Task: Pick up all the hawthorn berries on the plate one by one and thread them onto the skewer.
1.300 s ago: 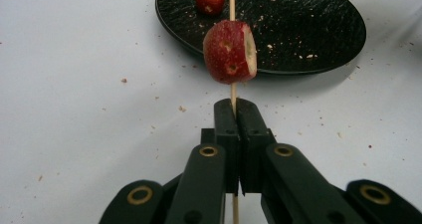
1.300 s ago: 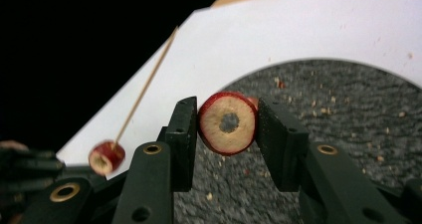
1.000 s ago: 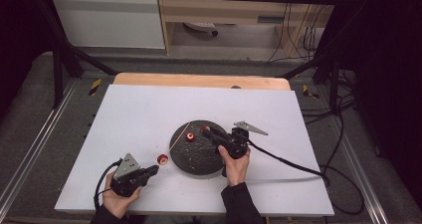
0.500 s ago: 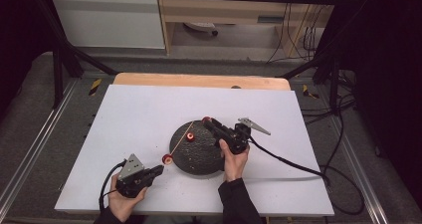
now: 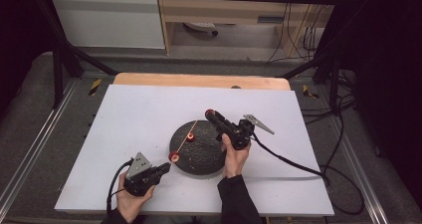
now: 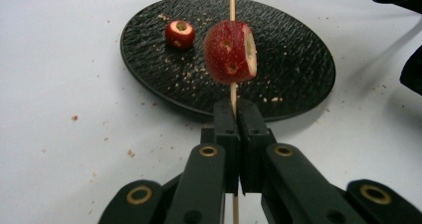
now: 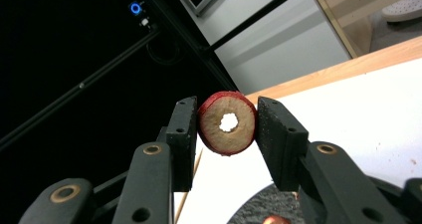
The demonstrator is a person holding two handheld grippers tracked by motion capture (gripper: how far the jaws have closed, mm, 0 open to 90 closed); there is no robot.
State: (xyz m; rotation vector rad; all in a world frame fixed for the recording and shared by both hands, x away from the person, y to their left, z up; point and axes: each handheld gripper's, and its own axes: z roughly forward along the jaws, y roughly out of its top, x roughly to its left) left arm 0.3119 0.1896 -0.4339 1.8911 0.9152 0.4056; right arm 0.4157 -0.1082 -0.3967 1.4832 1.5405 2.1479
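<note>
Two grippers, a skewer and cored red fruit over a black plate.

Lower left of the high view, the left gripper [image 5: 164,167] clamps a skewer [image 6: 232,97] with one fruit piece [image 6: 230,52] threaded on it, just in front of the plate [image 6: 298,59]. At centre, the right gripper [image 5: 209,114] pinches a fruit ring [image 7: 228,123] above the plate's upper right. Another piece [image 6: 179,34] lies on the plate, upper left in the left gripper view.
</note>
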